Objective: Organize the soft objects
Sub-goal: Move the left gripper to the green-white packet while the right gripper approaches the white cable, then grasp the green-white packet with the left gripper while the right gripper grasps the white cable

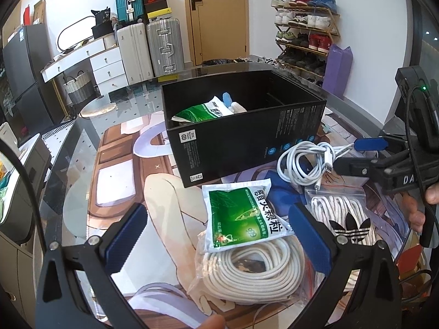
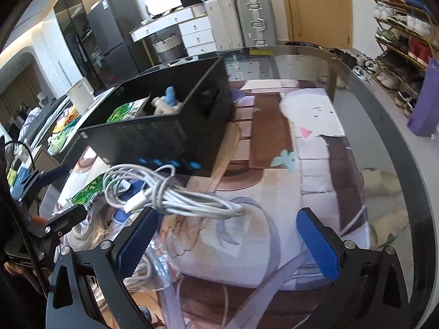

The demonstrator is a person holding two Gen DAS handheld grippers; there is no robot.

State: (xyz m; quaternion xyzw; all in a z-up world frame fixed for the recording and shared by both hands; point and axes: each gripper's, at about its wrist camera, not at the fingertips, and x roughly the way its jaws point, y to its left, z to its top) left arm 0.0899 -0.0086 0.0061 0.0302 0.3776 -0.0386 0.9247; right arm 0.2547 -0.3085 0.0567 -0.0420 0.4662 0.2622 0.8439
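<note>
A black open box (image 1: 241, 134) stands on the table and holds a green-and-white sachet (image 1: 203, 109) and a blue-and-white plush (image 1: 231, 102). In front of it lie a second green sachet (image 1: 241, 218), a bagged coil of white rope (image 1: 255, 271), a bagged white lace bundle (image 1: 343, 213) and a coiled white charging cable (image 1: 304, 161). My left gripper (image 1: 216, 235) is open, its jaws on either side of the sachet and rope. My right gripper (image 2: 227, 241) is open and empty, just short of the cable (image 2: 164, 194); it also shows at the right of the left wrist view (image 1: 365, 156).
The glass table (image 2: 384, 126) has a printed mat under it and a curved far edge. Suitcases (image 1: 148, 46), a white drawer unit (image 1: 107, 65), a door and a shoe rack (image 1: 304, 33) stand behind. The box also shows in the right wrist view (image 2: 153, 134).
</note>
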